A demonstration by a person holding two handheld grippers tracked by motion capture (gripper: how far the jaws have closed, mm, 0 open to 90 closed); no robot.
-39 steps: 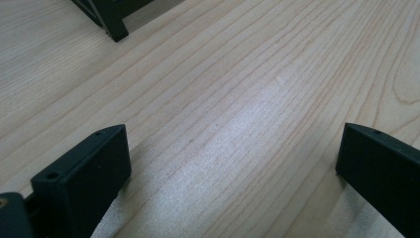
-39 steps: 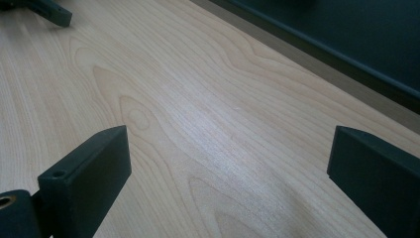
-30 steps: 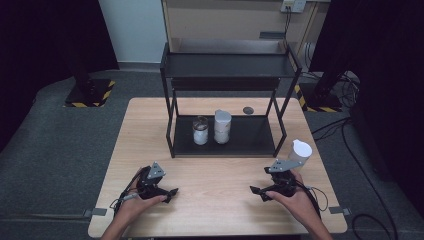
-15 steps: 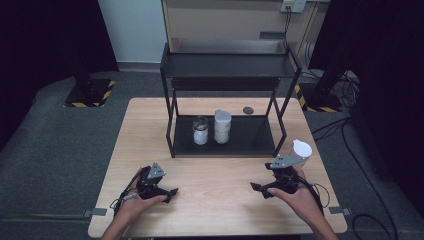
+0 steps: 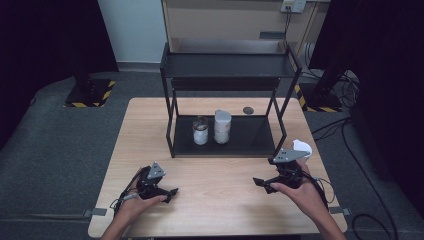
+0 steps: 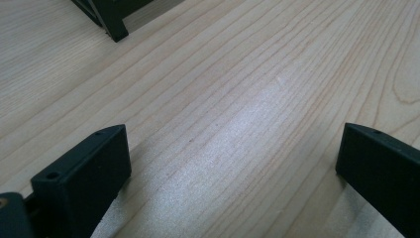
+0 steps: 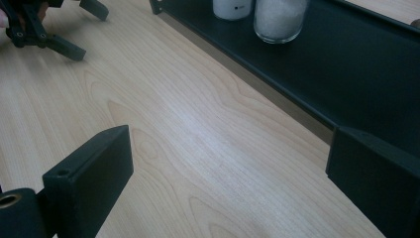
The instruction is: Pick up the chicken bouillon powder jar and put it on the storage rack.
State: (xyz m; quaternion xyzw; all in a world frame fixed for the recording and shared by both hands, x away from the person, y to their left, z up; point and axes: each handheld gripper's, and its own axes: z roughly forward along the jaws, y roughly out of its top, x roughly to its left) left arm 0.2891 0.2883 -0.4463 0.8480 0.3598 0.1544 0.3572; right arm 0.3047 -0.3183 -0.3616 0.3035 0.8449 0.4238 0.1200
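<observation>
Pale wood-grain table (image 5: 225,200), black shelf rack (image 5: 227,65), black grippers (grey top plates), white-filled jar (image 5: 200,131), white canister (image 5: 222,126)

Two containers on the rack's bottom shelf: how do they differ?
The glass jar is shorter than the white container. The jar is see-through with white grains part way up; the white container is opaque, contents hidden. The jar stands left of the white container in the high view. Both are upright, side by side on the black shelf.
</observation>
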